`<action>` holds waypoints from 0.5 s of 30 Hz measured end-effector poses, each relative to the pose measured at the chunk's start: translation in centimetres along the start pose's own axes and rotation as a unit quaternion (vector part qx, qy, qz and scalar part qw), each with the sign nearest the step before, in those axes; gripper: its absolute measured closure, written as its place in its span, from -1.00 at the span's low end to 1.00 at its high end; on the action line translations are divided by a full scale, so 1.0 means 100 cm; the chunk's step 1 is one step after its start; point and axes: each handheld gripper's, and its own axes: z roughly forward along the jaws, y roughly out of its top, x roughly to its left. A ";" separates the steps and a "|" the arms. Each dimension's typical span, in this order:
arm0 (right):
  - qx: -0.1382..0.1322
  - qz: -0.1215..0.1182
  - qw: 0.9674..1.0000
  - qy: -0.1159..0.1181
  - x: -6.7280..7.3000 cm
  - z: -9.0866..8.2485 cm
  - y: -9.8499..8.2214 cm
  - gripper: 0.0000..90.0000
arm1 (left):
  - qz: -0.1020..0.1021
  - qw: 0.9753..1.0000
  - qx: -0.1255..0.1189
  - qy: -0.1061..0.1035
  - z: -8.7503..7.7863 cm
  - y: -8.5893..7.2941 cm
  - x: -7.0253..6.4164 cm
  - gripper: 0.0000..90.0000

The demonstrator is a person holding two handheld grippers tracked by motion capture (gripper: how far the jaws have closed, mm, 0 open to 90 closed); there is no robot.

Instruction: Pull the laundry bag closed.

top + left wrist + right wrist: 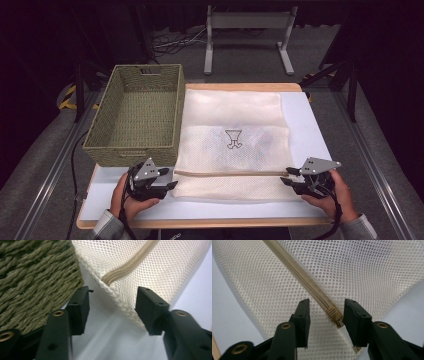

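Now, by label, with places told from the bag:

Bag: a flat, square pouch of cream mesh, its weave a grid of tiny round holes; it lies spread on the table, smooth at its far part and finer-netted toward the person, with a small dark outline drawing near its middle.

Zipper: a tan, ribbed strip that runs straight across the bag near its near edge; in the right gripper view its blocky tan slider sits at the end of the strip.

Left gripper: black, angular, with a grey three-cornered plate, held at the bag's near left corner; its flat rectangular jaws stand apart and released, the bag's corner lies between them, and no pad presses on it.

Right gripper: same build, at the bag's near right edge beside the zipper's end; its jaws stand parted, one on each side of the slider, without clamping it.

Basket: a deep, rectangular bin of olive-green twisted cord, coarse and ropy, with a cut-out handle in its far wall; it stands just left of the bag, touching or nearly touching the bag's left edge.

Table: a white, matte top with a pale wooden rim, bare to the right of the bag and along its near side.

Hands: one wraps each gripper's body from behind, near the bag's two near corners.
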 end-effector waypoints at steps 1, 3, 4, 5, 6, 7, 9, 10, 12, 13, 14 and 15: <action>-0.002 0.002 1.000 0.003 0.000 0.000 0.000 0.22 | 0.001 1.000 0.002 0.001 0.001 0.000 0.000 -0.13; -0.003 0.003 1.000 0.003 0.000 0.001 0.000 0.15 | 0.001 1.000 0.005 0.002 0.002 0.000 0.000 -0.27; -0.003 0.002 1.000 -0.001 0.000 0.001 0.000 0.10 | 0.002 1.000 0.010 0.003 0.003 0.000 0.000 -0.27; -0.004 0.005 1.000 0.002 0.000 0.002 -0.001 0.07 | 0.004 1.000 0.016 0.002 0.004 -0.001 0.000 -0.34; -0.005 0.006 1.000 0.004 0.000 0.003 -0.001 0.03 | 0.007 1.000 0.019 0.004 0.005 -0.001 -0.001 -0.39; -0.006 0.007 1.000 0.006 0.000 0.004 -0.002 -0.02 | 0.007 1.000 0.020 0.005 0.006 -0.001 -0.001 -0.43; -0.005 0.006 1.000 0.008 0.000 0.005 -0.001 -0.09 | 0.006 1.000 0.021 -0.001 0.007 -0.001 -0.001 -0.47; -0.005 0.005 1.000 0.010 0.001 0.005 -0.001 -0.13 | 0.005 1.000 0.020 0.001 0.007 -0.001 0.000 -0.49; -0.005 0.003 1.000 0.013 0.001 0.007 -0.001 -0.24 | -0.001 1.000 0.015 -0.002 0.006 -0.001 0.001 -0.53; -0.004 0.002 1.000 0.015 0.002 0.007 -0.001 -0.30 | -0.004 1.000 0.012 0.001 0.006 -0.001 0.001 -0.55; -0.003 0.001 1.000 0.022 0.002 0.008 -0.001 -0.36 | -0.007 1.000 0.011 0.002 0.006 -0.001 0.002 -0.59; -0.002 -0.002 1.000 0.022 0.003 0.010 -0.001 -0.44 | -0.007 1.000 0.011 0.002 0.006 -0.001 0.002 -0.63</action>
